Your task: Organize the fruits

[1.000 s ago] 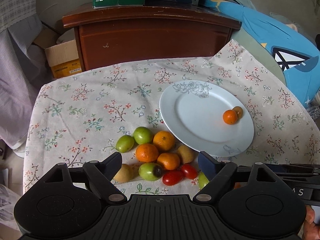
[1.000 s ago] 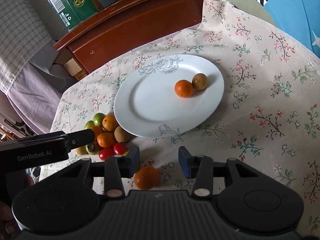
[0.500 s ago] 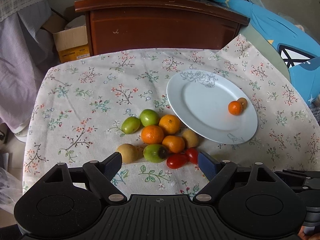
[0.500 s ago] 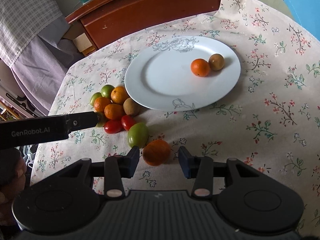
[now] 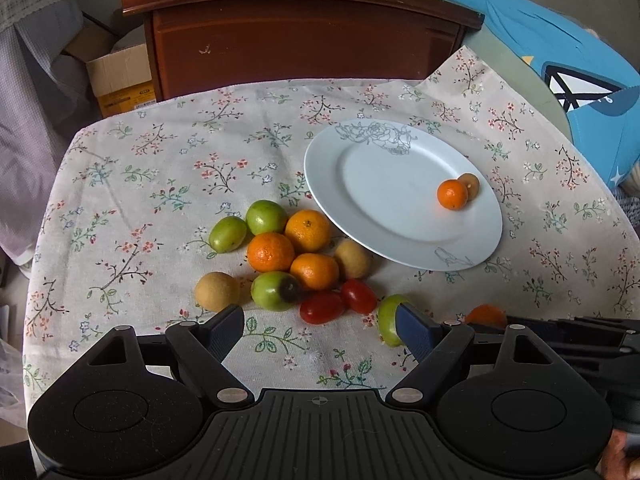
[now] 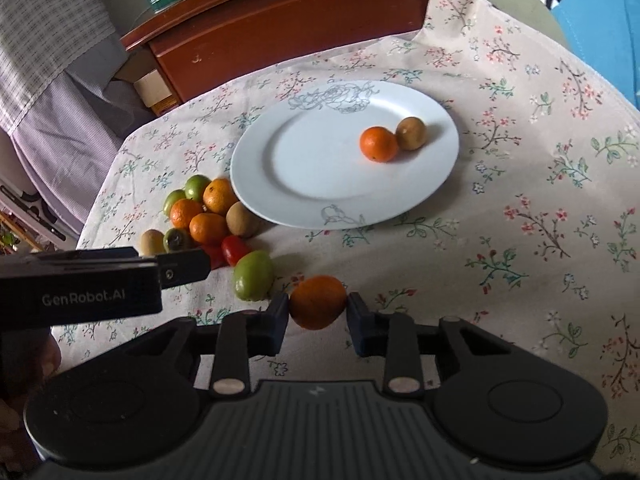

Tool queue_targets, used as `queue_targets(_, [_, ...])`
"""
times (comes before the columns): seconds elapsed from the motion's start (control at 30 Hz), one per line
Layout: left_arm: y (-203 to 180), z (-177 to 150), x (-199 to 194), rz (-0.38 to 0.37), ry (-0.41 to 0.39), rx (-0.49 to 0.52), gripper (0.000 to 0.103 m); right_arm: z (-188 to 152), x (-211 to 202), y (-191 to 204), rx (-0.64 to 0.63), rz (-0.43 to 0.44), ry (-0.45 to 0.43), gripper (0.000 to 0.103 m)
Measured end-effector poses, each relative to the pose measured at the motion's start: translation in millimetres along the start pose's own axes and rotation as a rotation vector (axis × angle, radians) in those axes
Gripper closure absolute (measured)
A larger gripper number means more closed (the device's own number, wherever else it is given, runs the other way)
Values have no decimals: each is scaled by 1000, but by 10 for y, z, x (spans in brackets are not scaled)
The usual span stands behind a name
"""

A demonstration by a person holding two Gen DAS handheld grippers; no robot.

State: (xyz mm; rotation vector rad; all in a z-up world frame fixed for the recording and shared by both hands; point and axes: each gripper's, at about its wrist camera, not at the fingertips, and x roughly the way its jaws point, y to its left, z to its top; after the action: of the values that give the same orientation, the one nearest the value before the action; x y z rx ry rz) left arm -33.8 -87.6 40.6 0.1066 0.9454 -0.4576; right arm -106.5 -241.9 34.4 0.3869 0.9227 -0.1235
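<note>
The right gripper (image 6: pixel 318 312) has just been closing and now squeezes an orange (image 6: pixel 318 301), to carry it to the plate (image 6: pixel 280 204) ahead, while the left gripper (image 5: pixel 320 330) waits open.

We see a cream tablecloth (image 5: pixel 160 168) printed with small red, blue and green floral sprigs. On it sits a white plate (image 6: pixel 304 184) with a grey line-drawn rose at its upper rim. The plate carries an orange mandarin (image 6: pixel 378 144) and a brown-gold fruit (image 6: pixel 411 133). Left of the plate, the fruit pile (image 5: pixel 288 260) mixes orange, lime green, tan and glossy red (one green fruit has a dark brown patch). At upper centre stands a reddish-brown cabinet (image 5: pixel 304 32); at upper right, bright blue fabric (image 5: pixel 560 60).
</note>
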Motion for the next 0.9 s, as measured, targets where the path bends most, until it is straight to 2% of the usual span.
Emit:
queue_targets(0.27, [-208, -65, 97, -69, 14, 29, 23, 47, -49, -158, 74, -42, -15, 71])
queue_targets(0.3, [-232, -75, 114, -76, 13, 34, 27, 51, -54, -164, 77, -45, -17, 71])
queue_targets(0.4, [-264, -88, 182, -78, 20, 39, 31, 55, -62, -189, 90, -54, -21, 71])
queue_targets(0.43, [-273, -90, 207, -77, 22, 40, 36, 57, -60, -198, 95, -52, -19, 71])
queue_targets(0.57, [-319, -110, 268, -77, 25, 59, 41, 55, -52, -215, 101, -64, -15, 71])
queue_targets(0.8, [-380, -131, 302, -74, -13, 101, 66, 55, -48, -243, 119, -69, -11, 71])
queue_targets(0.9, [-351, -119, 281, -103, -11, 86, 79, 56, -43, -240, 121, -68, -10, 71])
